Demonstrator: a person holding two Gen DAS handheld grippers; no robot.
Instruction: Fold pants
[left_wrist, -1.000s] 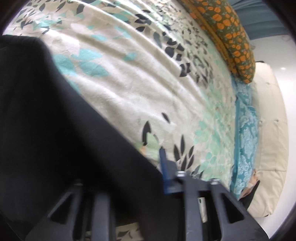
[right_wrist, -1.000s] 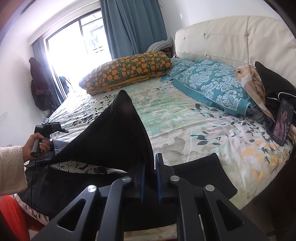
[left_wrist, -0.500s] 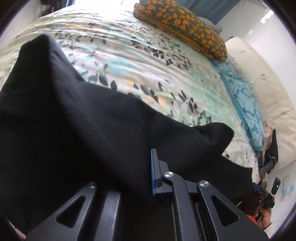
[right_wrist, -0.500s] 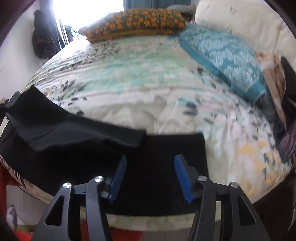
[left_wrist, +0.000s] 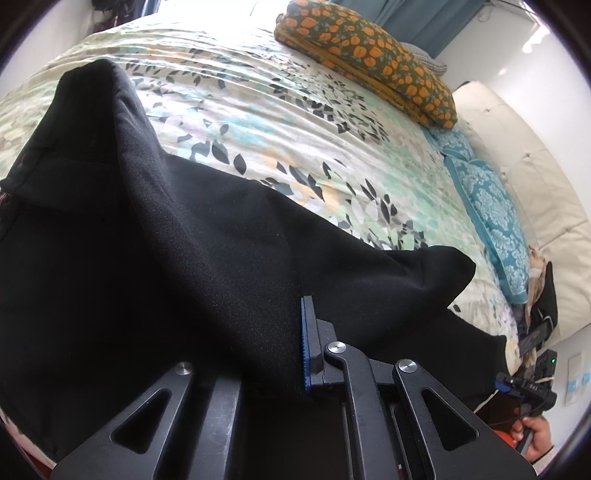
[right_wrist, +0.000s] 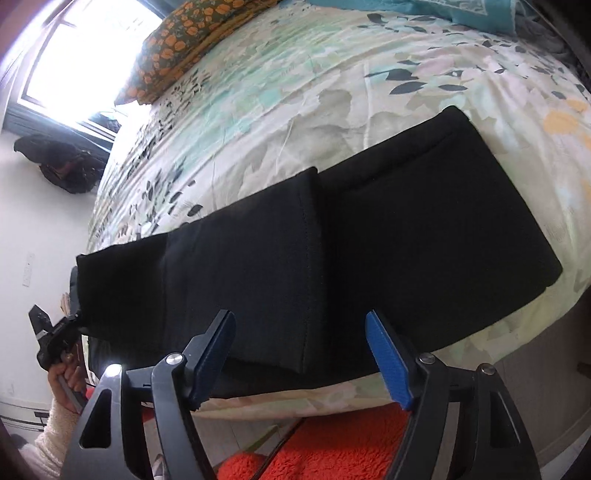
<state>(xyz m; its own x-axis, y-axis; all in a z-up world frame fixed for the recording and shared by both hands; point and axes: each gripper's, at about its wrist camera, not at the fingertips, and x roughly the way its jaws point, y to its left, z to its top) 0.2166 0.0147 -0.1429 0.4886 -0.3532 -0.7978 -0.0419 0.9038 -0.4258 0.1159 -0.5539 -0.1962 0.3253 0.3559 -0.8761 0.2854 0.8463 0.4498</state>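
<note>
Lay across the near edge of the bed (right_wrist: 332, 74) with its leaf-print cover: black pants (right_wrist: 406, 221), matte and thick, one layer folded over another with a stitched hem on top (a loose fold stood raised at the far end). Clamped shut on that cloth: left hand-held gripper (left_wrist: 301, 347). Hovered above the fold, jaws opening, nothing between them: right hand-held gripper (right_wrist: 299, 354).

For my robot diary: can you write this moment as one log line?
task: fold pants | left gripper: shut on black pants | right gripper: jaws opening, nothing between | pants folded over on bed
</note>
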